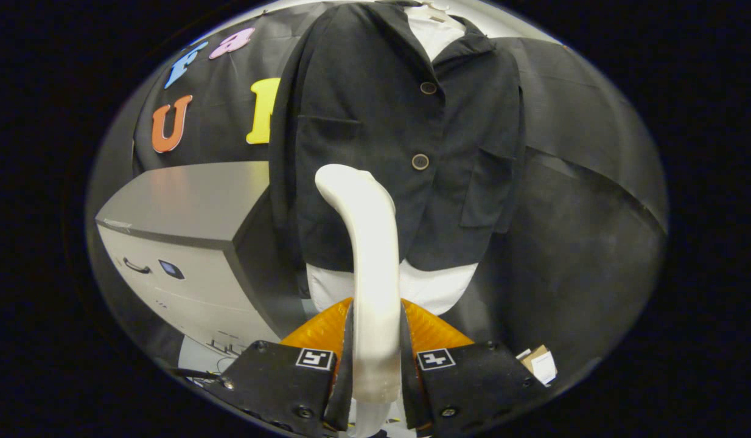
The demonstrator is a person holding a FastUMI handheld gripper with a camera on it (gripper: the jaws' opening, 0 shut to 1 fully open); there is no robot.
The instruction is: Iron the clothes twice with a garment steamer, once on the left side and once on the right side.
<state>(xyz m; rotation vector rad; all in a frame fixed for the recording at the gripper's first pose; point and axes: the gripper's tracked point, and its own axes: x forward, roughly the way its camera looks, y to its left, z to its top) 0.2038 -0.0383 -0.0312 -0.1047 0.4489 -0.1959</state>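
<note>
Beside a grey cabinet (187, 207) hangs the soft jacket (375, 121); gripper (375, 359) clamps the rigid steamer (366, 243) handle (light, probably).

A cream-white steamer (373, 267), plain and unpatterned, is clamped between the two fingers of the gripper (375, 365), with a slightly greyed band seen where it is gripped. An orange, ribbed part (433, 328) is seen just behind the fingers on both sides of the steamer. Beyond the fingers a black jacket (381, 140) is hung, plain in weave, with two brown buttons (420, 161) ringed darker. A white garment (436, 286) is shown beneath its hem and at its collar. To the left of the fingers a pale grey cabinet (187, 243) is seen, with a dark handle. Black-and-white square markers (315, 358) are carried on the gripper's black body.
</note>
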